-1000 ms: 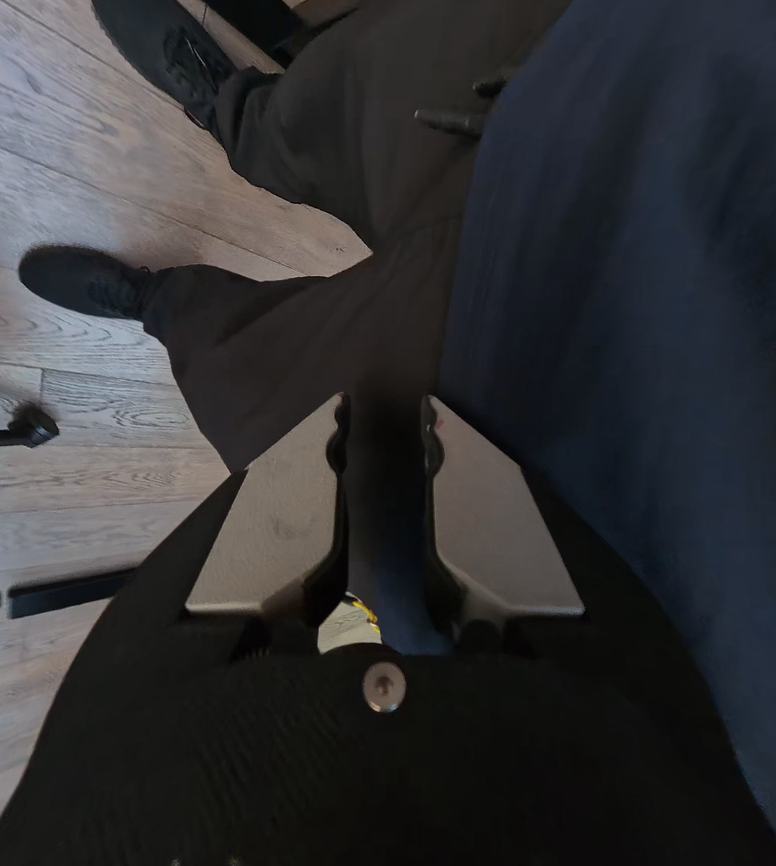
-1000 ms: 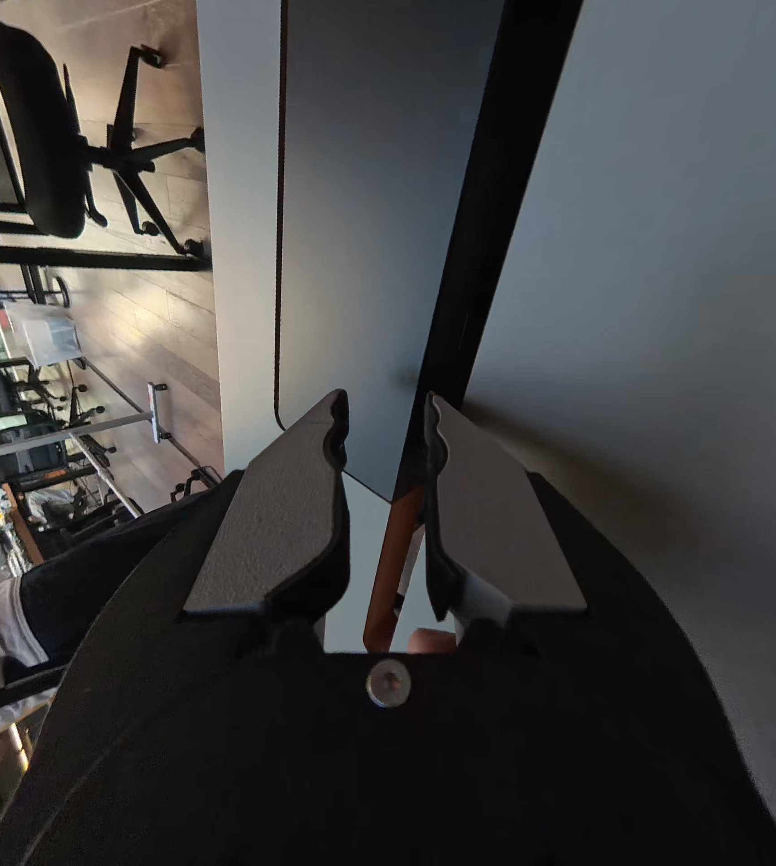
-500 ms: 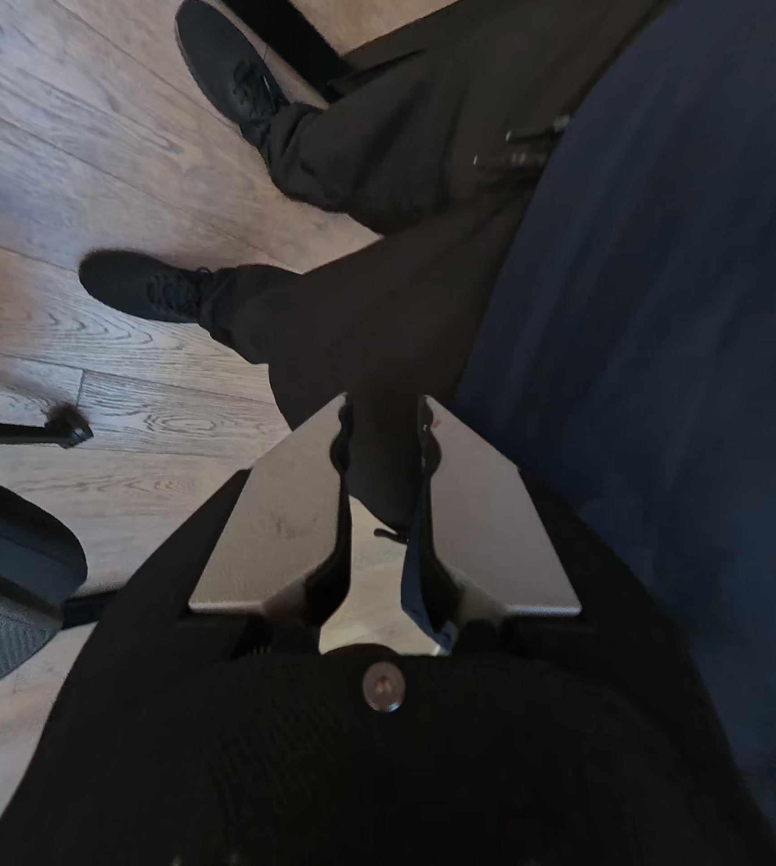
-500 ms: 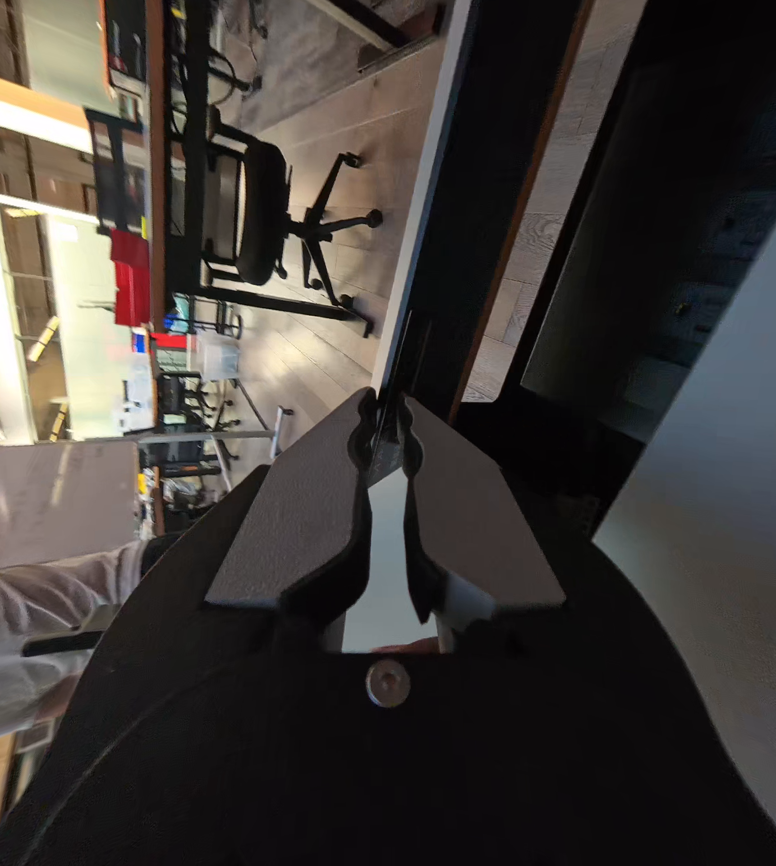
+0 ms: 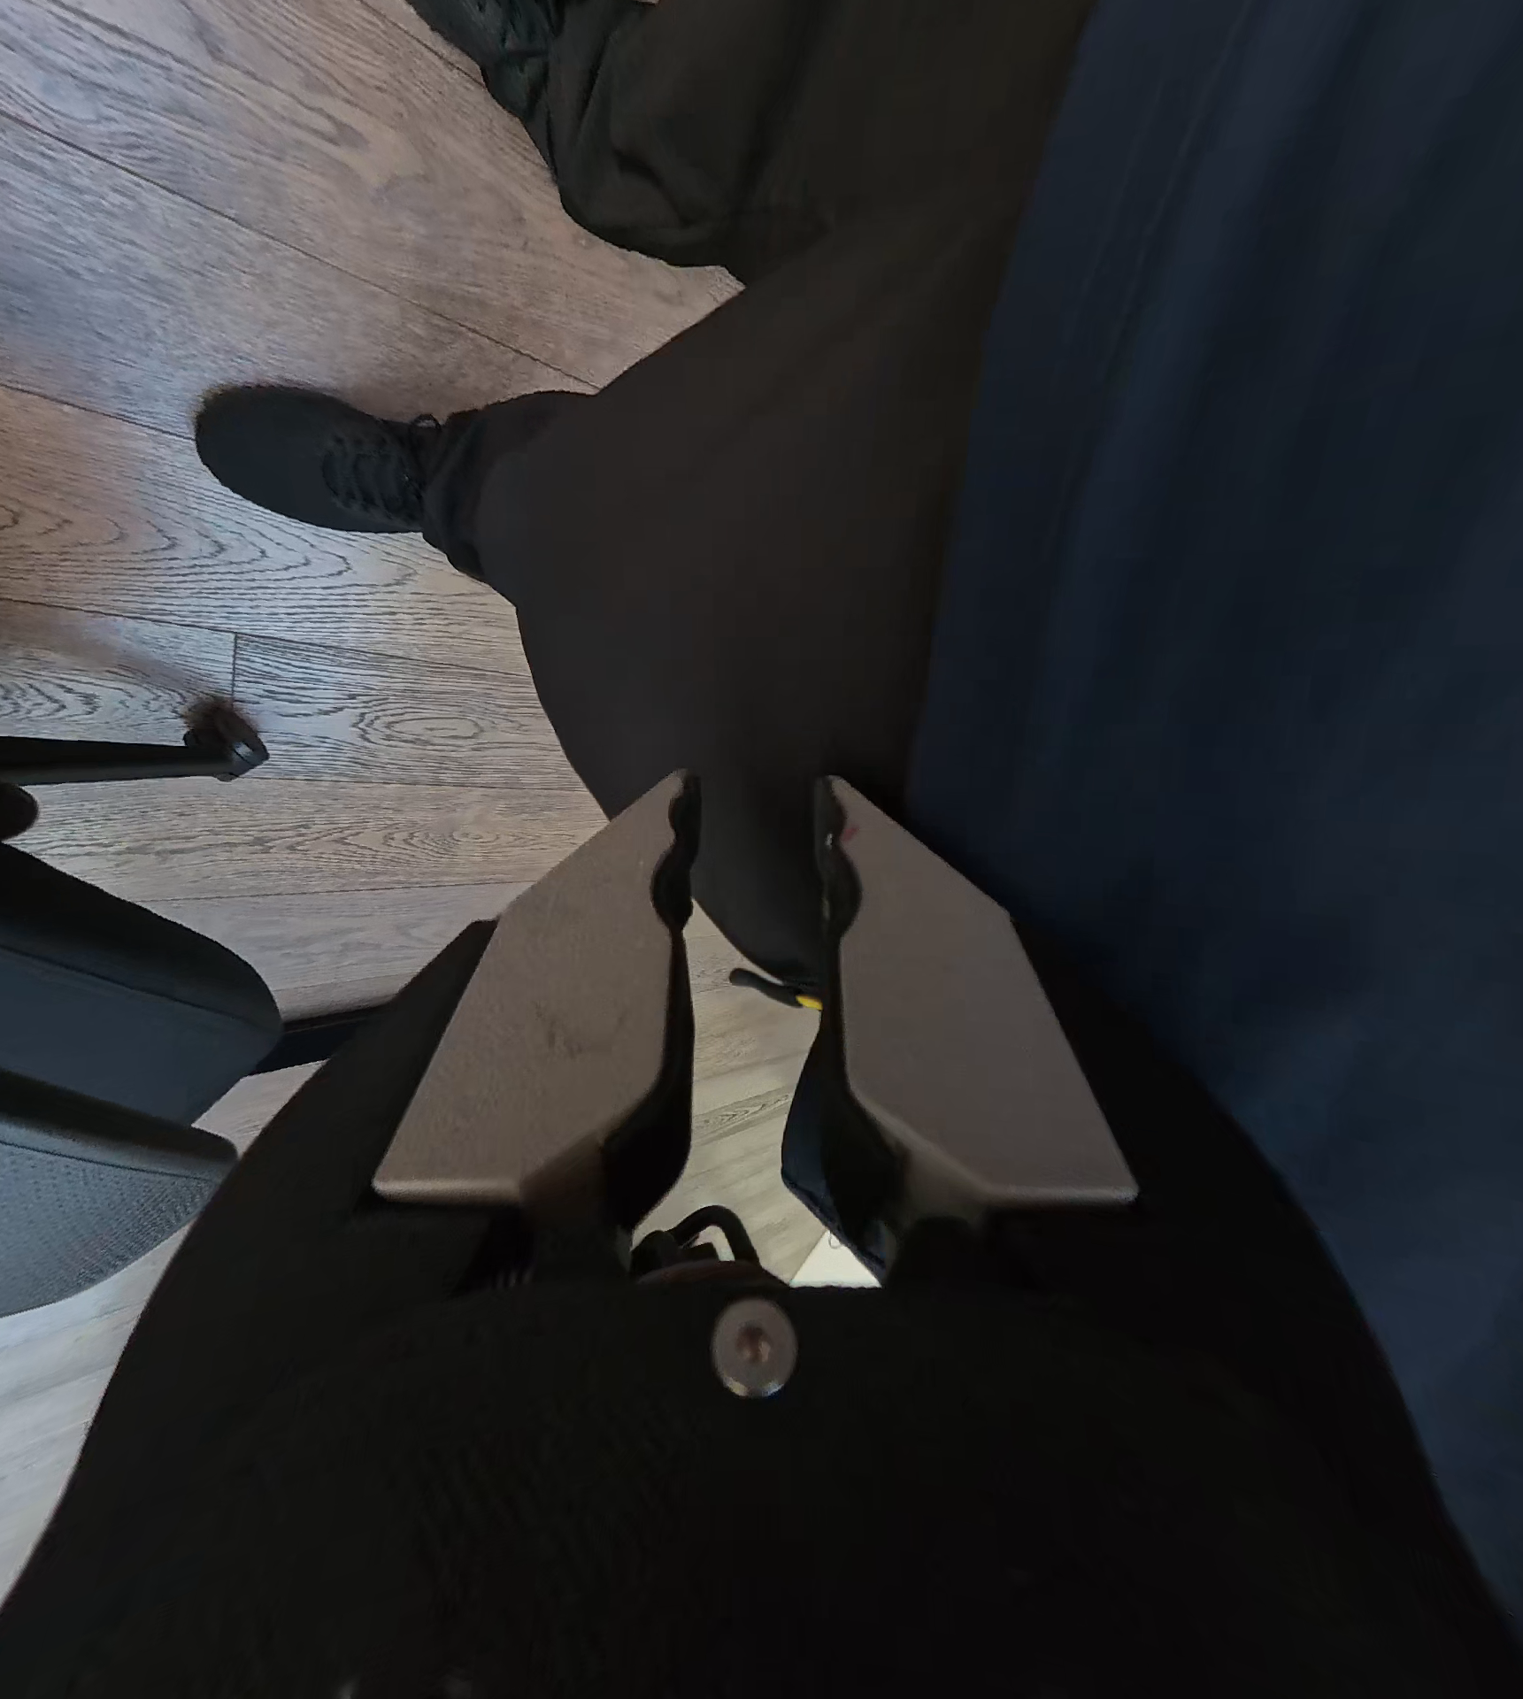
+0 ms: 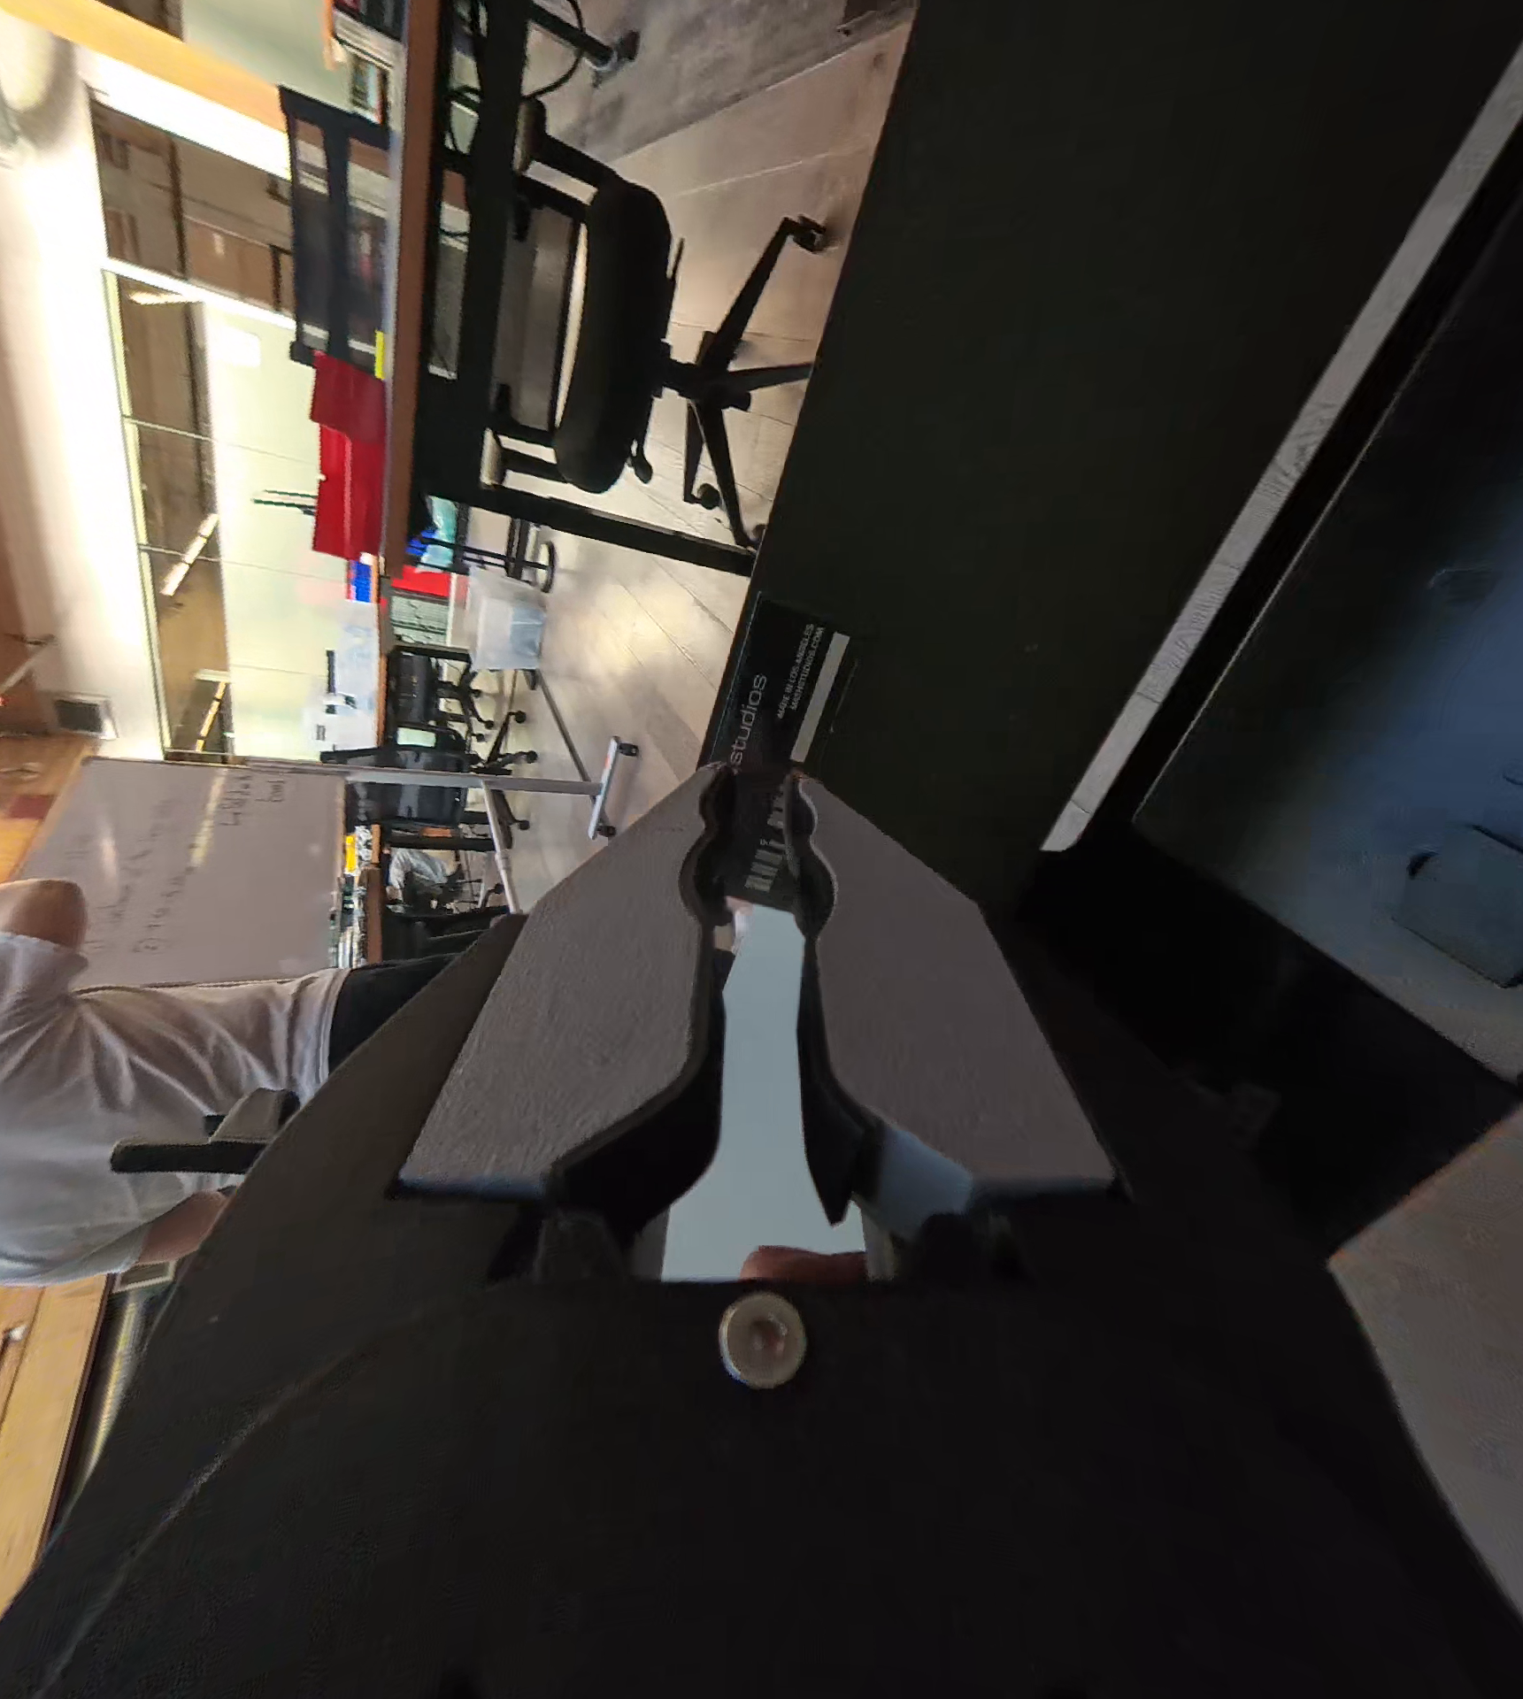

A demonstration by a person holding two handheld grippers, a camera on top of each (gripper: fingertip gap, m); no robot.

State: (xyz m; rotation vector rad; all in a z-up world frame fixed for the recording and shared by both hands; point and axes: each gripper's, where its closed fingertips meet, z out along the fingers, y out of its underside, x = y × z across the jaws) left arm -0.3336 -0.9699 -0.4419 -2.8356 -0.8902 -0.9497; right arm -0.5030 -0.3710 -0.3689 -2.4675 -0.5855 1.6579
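L gripper (image 5: pixel 753 791): jaws apart, nothing between the pads. It points down at a dark trouser leg (image 5: pixel 739 552), which lies beyond the tips. I can't tell if it touches them. The cloth looks soft and slack, so prob. it would bunch rather than hold shape if pinched. Right of it is a broad navy fabric (image 5: pixel 1291 644), also soft-looking. Far left, a black shoe (image 5: pixel 316 464) rests on the wood floor (image 5: pixel 187 230), w/ a chair seat (image 5: pixel 49 1057) at near left.

R gripper (image 6: pixel 753 781): fingers drawn close, a thin slit left between them, no object in it. Seen thru the slit is a printed label (image 6: pixel 794 680) on a black panel (image 6: pixel 1015 368) beyond. The panel looks flat and stiff, w/ little to take hold of except an edge. Farther left are an office chair (image 6: pixel 601 322), a whiteboard (image 6: pixel 187 855) and a person in a white shirt (image 6: pixel 49 1085).
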